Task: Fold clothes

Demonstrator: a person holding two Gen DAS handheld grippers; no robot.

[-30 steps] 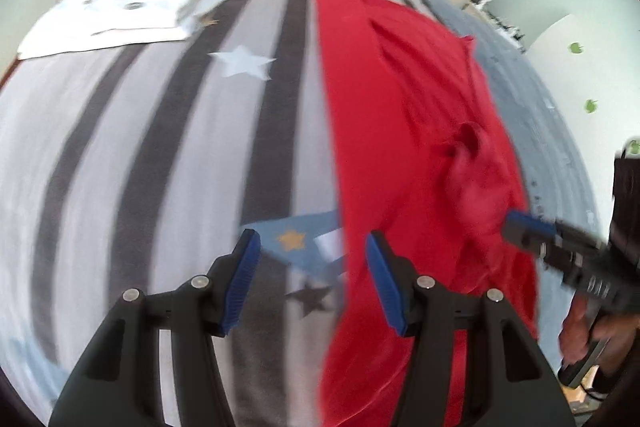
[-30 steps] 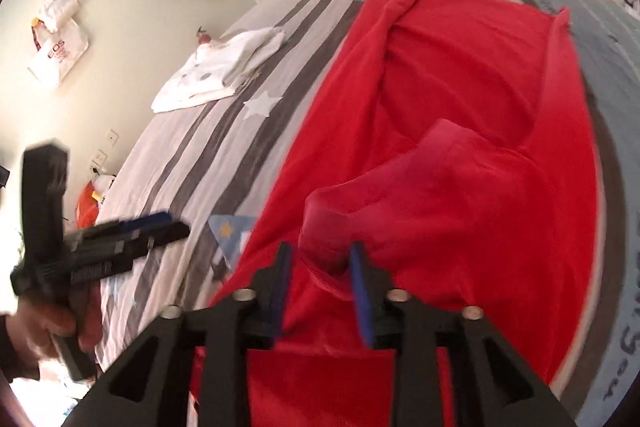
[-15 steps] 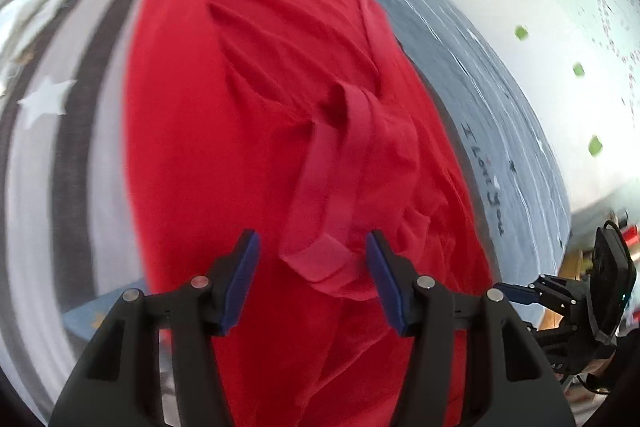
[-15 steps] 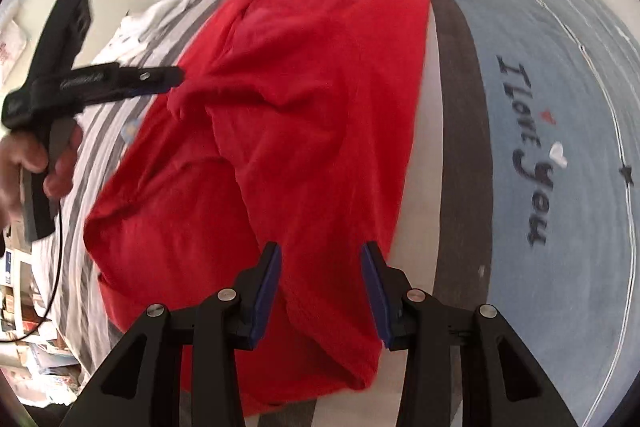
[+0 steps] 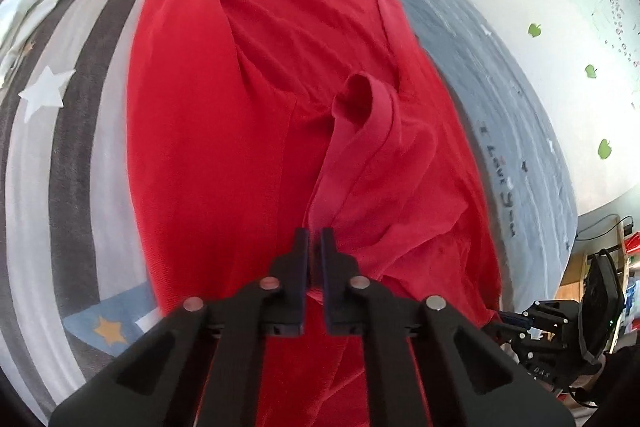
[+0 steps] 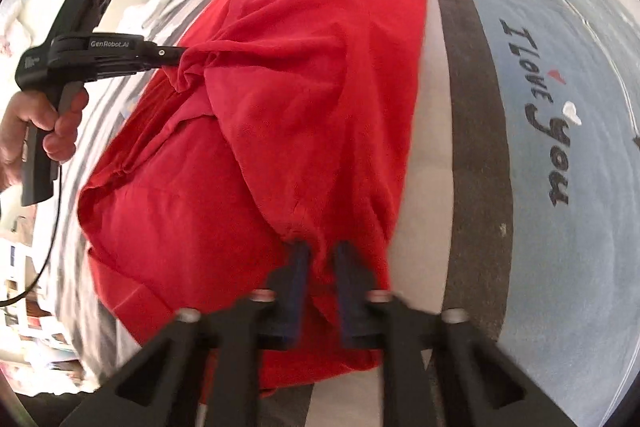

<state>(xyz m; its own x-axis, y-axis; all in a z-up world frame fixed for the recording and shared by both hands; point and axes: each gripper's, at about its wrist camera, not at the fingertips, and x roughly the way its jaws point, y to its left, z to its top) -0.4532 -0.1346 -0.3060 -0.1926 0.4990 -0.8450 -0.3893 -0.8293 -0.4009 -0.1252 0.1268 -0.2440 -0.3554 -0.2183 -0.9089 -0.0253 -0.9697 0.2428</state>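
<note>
I have my left hand-held gripper (image 5: pixel 315 241) clamped on a sleeve cuff of the red shirt (image 5: pixel 248 131) and my right hand-held gripper (image 6: pixel 319 253) pinching its near hem, so I can lift and spread it before folding. The shirt lies rumpled on the bed (image 6: pixel 560 187), stretching away from both grippers toward the far end.

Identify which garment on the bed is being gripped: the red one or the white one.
The red garment: the left gripper is clamped on its folded band and the right gripper on its edge. The white garment lies untouched at the bed's far left.
</note>
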